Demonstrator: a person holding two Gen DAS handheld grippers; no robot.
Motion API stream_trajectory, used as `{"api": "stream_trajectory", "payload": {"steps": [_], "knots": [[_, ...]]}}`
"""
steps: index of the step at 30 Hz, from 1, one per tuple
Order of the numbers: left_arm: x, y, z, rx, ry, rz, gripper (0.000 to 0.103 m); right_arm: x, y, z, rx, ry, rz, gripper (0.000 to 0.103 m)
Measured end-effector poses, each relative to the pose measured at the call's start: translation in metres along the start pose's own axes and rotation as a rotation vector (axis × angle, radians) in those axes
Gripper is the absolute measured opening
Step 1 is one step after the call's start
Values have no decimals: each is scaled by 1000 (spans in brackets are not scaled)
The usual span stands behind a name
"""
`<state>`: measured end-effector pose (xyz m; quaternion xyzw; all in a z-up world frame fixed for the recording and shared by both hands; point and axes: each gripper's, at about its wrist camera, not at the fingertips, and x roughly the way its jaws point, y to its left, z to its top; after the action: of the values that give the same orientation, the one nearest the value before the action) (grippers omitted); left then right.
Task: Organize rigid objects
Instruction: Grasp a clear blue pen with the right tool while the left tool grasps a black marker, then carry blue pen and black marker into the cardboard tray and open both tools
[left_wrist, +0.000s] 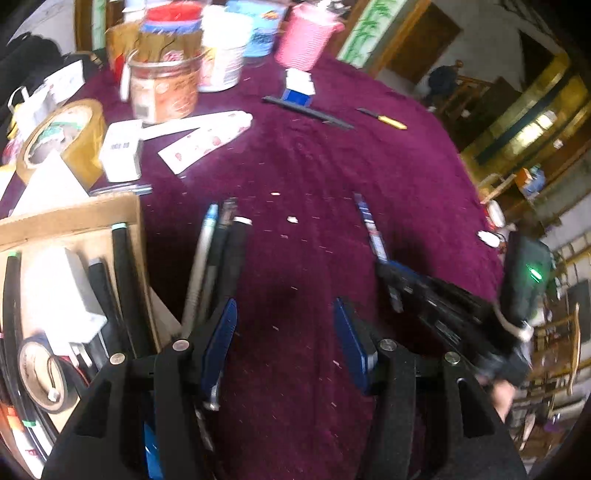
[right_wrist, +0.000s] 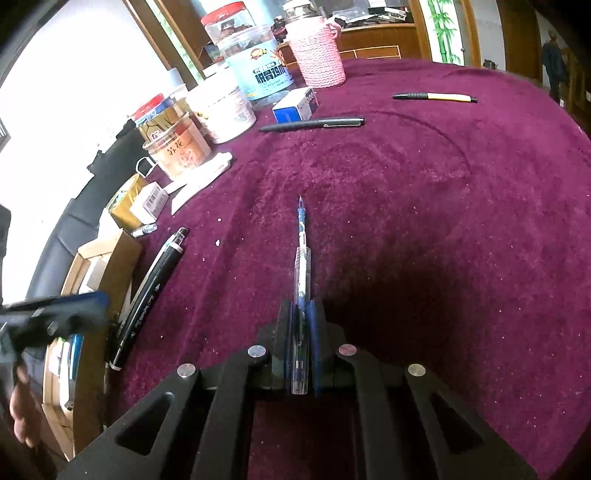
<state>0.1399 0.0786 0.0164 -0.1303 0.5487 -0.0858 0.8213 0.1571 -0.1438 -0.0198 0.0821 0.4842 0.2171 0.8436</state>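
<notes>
Right tongs (right_wrist: 300, 325) nearest lens, clamped on blue pen (right_wrist: 302, 258), tip pointing forward above purple worktop (right_wrist: 424, 206). Left tongs (left_wrist: 286, 332) spread wide, holding nothing, hanging beside cardboard box (left_wrist: 74, 218) of pens and tape. Black markers (left_wrist: 221, 254) lie just outside box. Risk: pen gripped near tail, may pivot or slip during transfer to box. Left view blurred; box contents partly cut off; labels unreadable.
</notes>
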Motion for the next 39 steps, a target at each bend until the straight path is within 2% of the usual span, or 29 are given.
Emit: {"api": "stream_trajectory", "payload": {"steps": [4, 7, 11, 14, 16, 17, 21, 25, 26, 27, 28, 29, 32, 38, 39], "knots": [[13, 2, 3, 10, 20, 34, 52, 0, 1, 0, -4, 3, -9, 7], [19, 2, 2, 21, 30, 28, 52, 0, 2, 0, -2, 5, -11, 7], [24, 6, 4, 24, 48, 91, 50, -1, 4, -1, -11, 3, -20, 7], [23, 4, 0, 46, 56, 113, 41, -1, 4, -1, -16, 2, -24, 7], [24, 0, -3, 57, 78, 104, 27, -1, 5, -2, -18, 1, -27, 7], [25, -3, -5, 63, 88, 105, 25, -1, 5, -2, -20, 0, -30, 7], [34, -8, -10, 75, 111, 114, 24, -1, 6, -2, -24, -3, -33, 7], [34, -13, -12, 86, 89, 143, 24, -1, 7, -2, -32, -7, -37, 7], [35, -15, -14, 99, 80, 157, 22, -1, 7, -2, -37, -9, -39, 7], [35, -19, -18, 135, 69, 202, 12, 0, 8, -2, -45, -11, -42, 7], [35, -25, -22, 181, 56, 250, 12, 0, 9, -2, -56, -12, -46, 7], [37, -29, -23, 193, 51, 256, 12, 1, 10, -2, -69, -13, -52, 7], [32, -30, -32, 173, 50, 206, 12, 2, 12, -2, -84, -20, -47, 7], [-14, -13, -63, 33, 22, -67, 12, -1, 17, -5, -77, -32, 68, 7], [-19, -14, -67, 17, 21, -93, 12, -2, 18, -5, -77, -33, 87, 7]]}}
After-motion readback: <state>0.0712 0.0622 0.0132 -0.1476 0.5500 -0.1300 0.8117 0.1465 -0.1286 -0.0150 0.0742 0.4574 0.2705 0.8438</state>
